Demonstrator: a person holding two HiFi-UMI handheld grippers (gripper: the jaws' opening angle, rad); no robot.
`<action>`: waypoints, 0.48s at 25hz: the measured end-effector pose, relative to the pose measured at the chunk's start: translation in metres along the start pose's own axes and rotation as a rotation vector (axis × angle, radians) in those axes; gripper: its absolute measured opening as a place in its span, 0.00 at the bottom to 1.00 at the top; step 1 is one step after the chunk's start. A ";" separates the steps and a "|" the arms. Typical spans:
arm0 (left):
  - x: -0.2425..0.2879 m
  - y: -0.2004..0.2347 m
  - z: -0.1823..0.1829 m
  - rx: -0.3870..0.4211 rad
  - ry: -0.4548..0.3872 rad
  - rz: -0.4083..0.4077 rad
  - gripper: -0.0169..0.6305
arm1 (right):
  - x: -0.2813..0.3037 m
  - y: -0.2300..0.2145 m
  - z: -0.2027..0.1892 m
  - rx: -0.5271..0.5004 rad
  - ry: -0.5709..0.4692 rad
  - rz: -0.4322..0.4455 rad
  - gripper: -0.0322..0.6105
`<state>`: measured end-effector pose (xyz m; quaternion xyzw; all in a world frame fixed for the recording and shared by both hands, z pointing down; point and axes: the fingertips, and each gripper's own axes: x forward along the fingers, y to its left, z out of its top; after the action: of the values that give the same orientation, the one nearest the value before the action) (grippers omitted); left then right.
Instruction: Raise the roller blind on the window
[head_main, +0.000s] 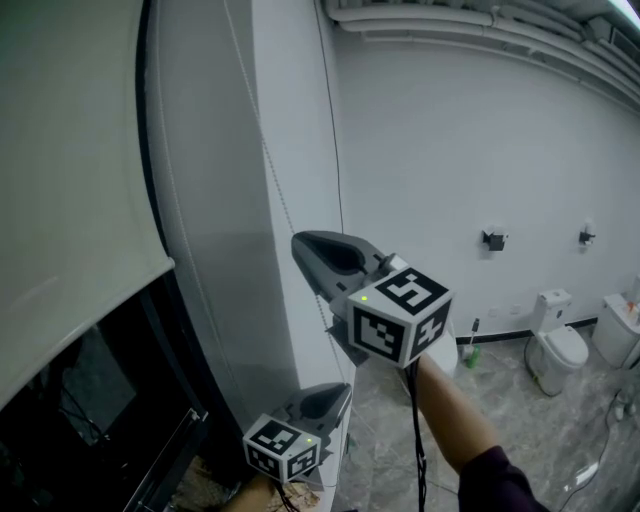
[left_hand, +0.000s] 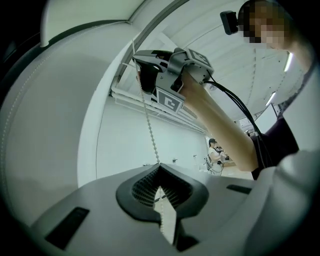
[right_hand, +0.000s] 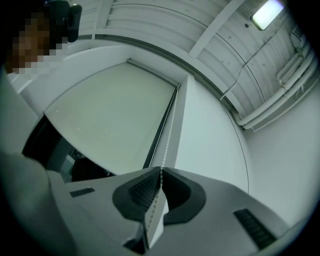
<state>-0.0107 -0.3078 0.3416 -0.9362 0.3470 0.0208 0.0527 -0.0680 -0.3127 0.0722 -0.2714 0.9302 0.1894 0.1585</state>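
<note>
The pale roller blind (head_main: 70, 180) covers the upper window, with dark glass (head_main: 90, 420) showing below its hem. A white bead chain (head_main: 280, 195) hangs slanting beside the white window frame (head_main: 290, 150). My right gripper (head_main: 298, 242) is the higher one and is shut on the chain. In the right gripper view the chain (right_hand: 169, 135) runs up from the closed tips (right_hand: 161, 169) along the blind (right_hand: 115, 115). My left gripper (head_main: 347, 389) sits lower, also shut on the chain. Its own view shows the chain (left_hand: 148, 125) rising from its tips (left_hand: 159, 165) to the right gripper (left_hand: 145, 75).
A white wall stands to the right, with a toilet (head_main: 556, 350), a green bottle (head_main: 471, 355) and a wall fitting (head_main: 494, 239) farther off. Pipes (head_main: 450, 20) run along the ceiling. A person (left_hand: 215, 150) stands far back in the room.
</note>
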 end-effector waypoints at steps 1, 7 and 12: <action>0.000 0.000 0.000 -0.003 0.001 -0.006 0.05 | 0.000 0.000 0.000 0.001 0.002 0.004 0.08; -0.012 0.012 0.010 -0.055 -0.015 -0.025 0.05 | -0.003 0.004 0.002 -0.034 0.008 -0.002 0.08; -0.036 0.041 0.072 -0.109 -0.176 0.012 0.05 | -0.013 0.012 -0.025 -0.067 0.066 0.004 0.08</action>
<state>-0.0649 -0.3068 0.2697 -0.9301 0.3451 0.1220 0.0316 -0.0695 -0.3086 0.1027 -0.2809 0.9286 0.2119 0.1179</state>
